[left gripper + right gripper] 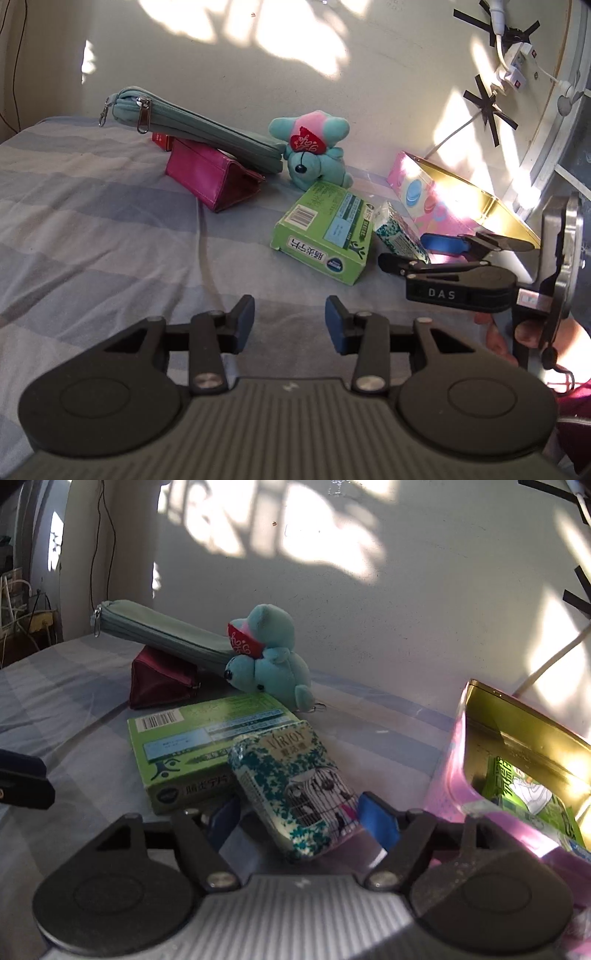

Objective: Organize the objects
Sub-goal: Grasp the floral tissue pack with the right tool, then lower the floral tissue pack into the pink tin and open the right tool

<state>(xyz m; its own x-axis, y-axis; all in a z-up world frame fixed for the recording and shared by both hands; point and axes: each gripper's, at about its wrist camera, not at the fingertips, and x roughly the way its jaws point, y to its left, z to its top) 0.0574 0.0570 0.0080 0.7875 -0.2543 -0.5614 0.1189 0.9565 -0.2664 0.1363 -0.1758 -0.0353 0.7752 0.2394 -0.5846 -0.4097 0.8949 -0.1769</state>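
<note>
The tin (517, 775) stands open at three o'clock, one packet already inside. The green box (207, 746) lies at eleven o'clock. The tissue pack (295, 794) is straddled by the right gripper (295, 823), pads seemingly not yet pressing. It should be squeezed squarely across its short sides before lifting. The left gripper (290, 321) is held empty, jaws narrowly parted.

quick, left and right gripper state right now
left gripper: jaws apart, empty, over the striped sheet.
right gripper: open, jaws on either side of the tissue pack, pads not pressing it.
</note>
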